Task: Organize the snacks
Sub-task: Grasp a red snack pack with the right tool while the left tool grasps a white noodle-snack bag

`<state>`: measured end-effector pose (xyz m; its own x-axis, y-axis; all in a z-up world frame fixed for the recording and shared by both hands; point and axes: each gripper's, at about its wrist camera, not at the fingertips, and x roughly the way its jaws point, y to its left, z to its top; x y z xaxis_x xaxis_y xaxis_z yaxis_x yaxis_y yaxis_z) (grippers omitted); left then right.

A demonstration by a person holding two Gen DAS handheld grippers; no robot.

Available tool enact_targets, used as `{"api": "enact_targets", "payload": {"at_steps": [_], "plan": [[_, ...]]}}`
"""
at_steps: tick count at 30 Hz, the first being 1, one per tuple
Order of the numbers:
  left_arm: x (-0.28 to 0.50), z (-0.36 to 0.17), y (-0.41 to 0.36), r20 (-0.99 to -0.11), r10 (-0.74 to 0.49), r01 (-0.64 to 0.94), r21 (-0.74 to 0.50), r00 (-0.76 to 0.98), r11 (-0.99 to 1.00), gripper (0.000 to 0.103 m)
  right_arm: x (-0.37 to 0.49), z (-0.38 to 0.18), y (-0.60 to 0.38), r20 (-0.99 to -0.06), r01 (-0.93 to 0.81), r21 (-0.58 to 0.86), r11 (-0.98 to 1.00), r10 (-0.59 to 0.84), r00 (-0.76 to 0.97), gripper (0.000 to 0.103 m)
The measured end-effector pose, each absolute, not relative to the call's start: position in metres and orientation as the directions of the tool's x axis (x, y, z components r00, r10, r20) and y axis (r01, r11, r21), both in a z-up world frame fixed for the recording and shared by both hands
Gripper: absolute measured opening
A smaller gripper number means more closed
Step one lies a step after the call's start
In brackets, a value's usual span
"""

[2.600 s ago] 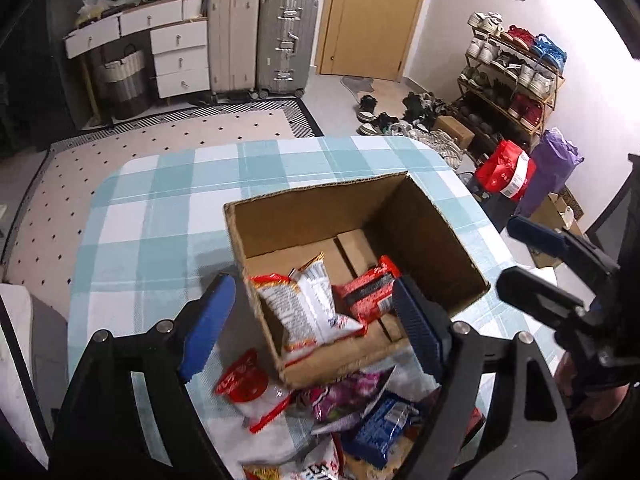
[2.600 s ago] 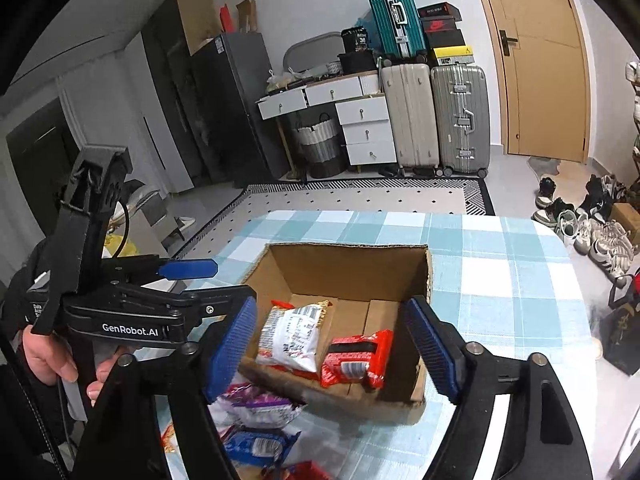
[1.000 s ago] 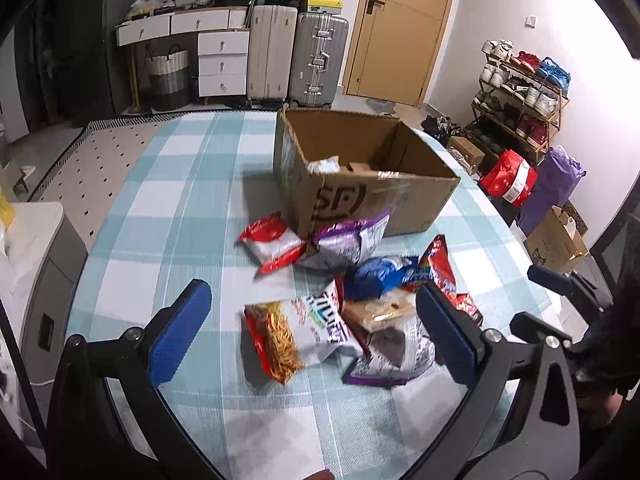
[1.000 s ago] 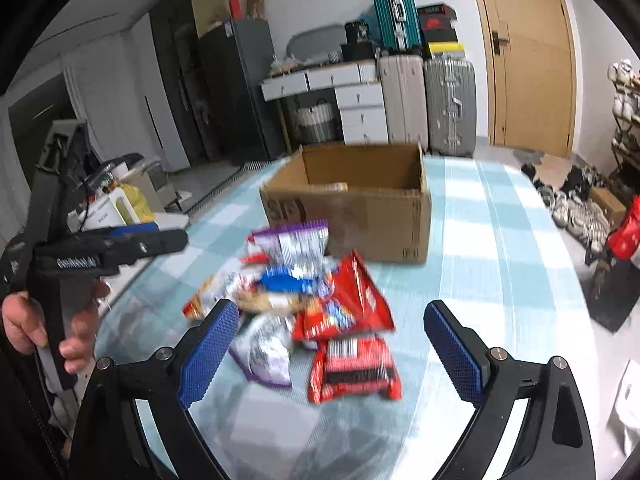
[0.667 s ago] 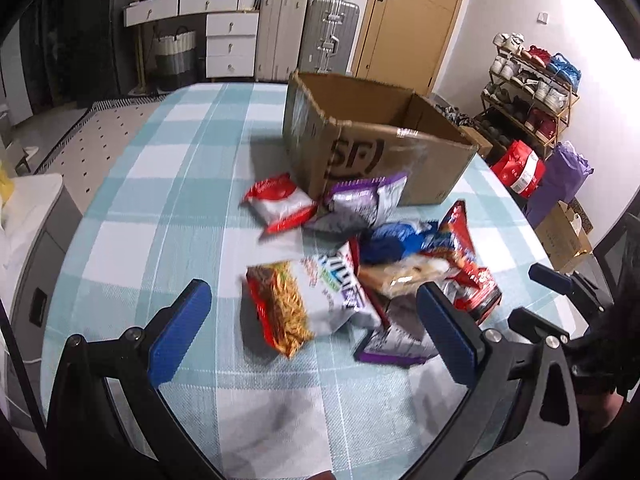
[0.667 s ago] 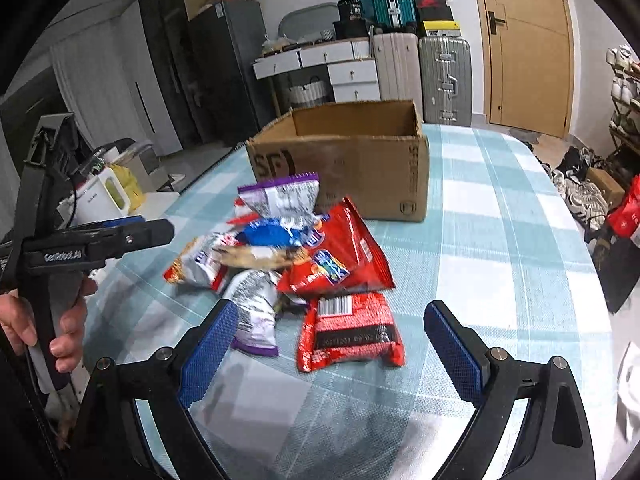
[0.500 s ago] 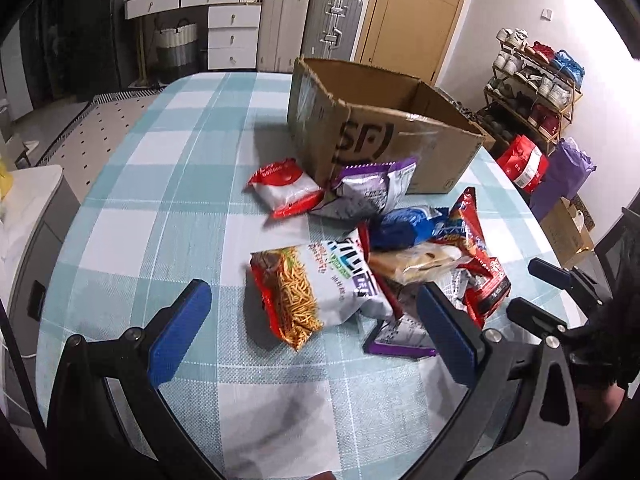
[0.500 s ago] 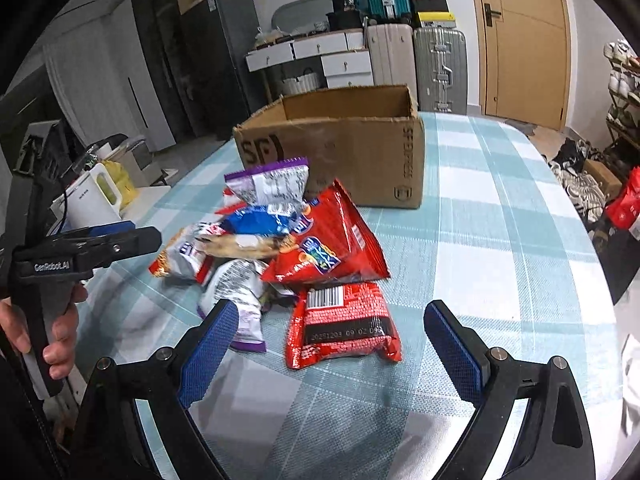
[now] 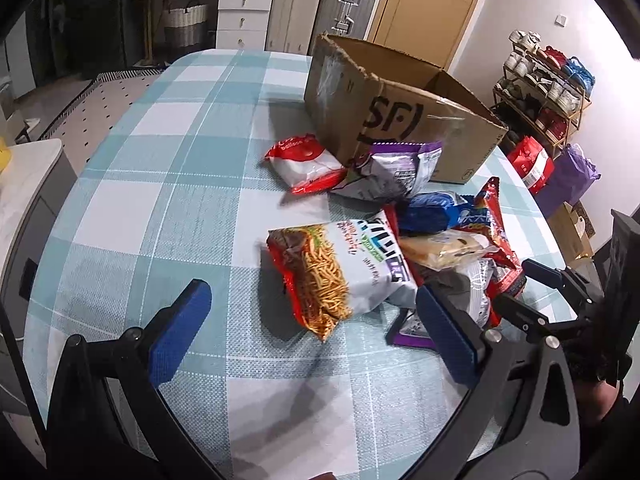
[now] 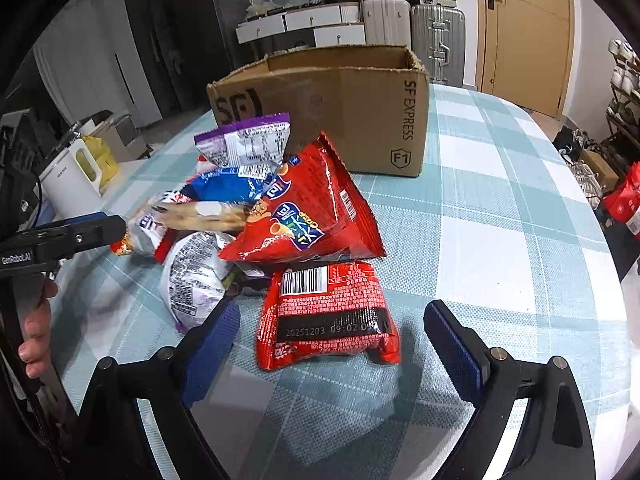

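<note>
Right wrist view: right gripper [image 10: 332, 344], jaws wide and just narrowing, empty, straddles the red packet [image 10: 326, 316] at lower centre; a shallow pinch could slip off.

box [image 10: 352, 108]: matt corrugated cardboard | snack packets [image 10: 316, 216]: glossy crinkled foil | tablecloth [image 9: 160, 184]: woven checked cloth
</note>
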<state>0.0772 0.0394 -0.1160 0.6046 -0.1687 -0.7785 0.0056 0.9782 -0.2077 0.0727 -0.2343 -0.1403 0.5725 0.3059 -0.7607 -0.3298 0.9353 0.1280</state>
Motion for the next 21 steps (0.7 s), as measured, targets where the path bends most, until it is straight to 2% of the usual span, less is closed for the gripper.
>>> {"api": "enact_targets", "payload": {"at_steps": [2, 5, 11, 21], "plan": [[0.078, -0.118, 0.041, -0.782, -0.17, 0.003, -0.21, 0.599, 0.978, 0.102, 0.074, -0.141, -0.231, -0.762, -0.341, 0.12, 0.932, 0.307, 0.57, 0.081], [0.079, -0.12, 0.043, -0.787, -0.174, -0.002, -0.217, 0.592, 0.976, 0.102, 0.077, -0.145, -0.225, -0.78, -0.358, 0.105, 0.928, 0.3, 0.549, 0.078], [0.079, -0.122, 0.046, -0.788, -0.178, -0.01, -0.227, 0.589, 0.974, 0.102, 0.077, -0.151, -0.219, -0.79, -0.37, 0.059, 0.927, 0.27, 0.551, 0.051], [0.078, -0.122, 0.045, -0.792, -0.183, -0.007, -0.23, 0.583, 0.973, 0.102, 0.072, -0.145, -0.233, -0.764, -0.351, 0.137, 0.926, 0.324, 0.557, 0.049]]}}
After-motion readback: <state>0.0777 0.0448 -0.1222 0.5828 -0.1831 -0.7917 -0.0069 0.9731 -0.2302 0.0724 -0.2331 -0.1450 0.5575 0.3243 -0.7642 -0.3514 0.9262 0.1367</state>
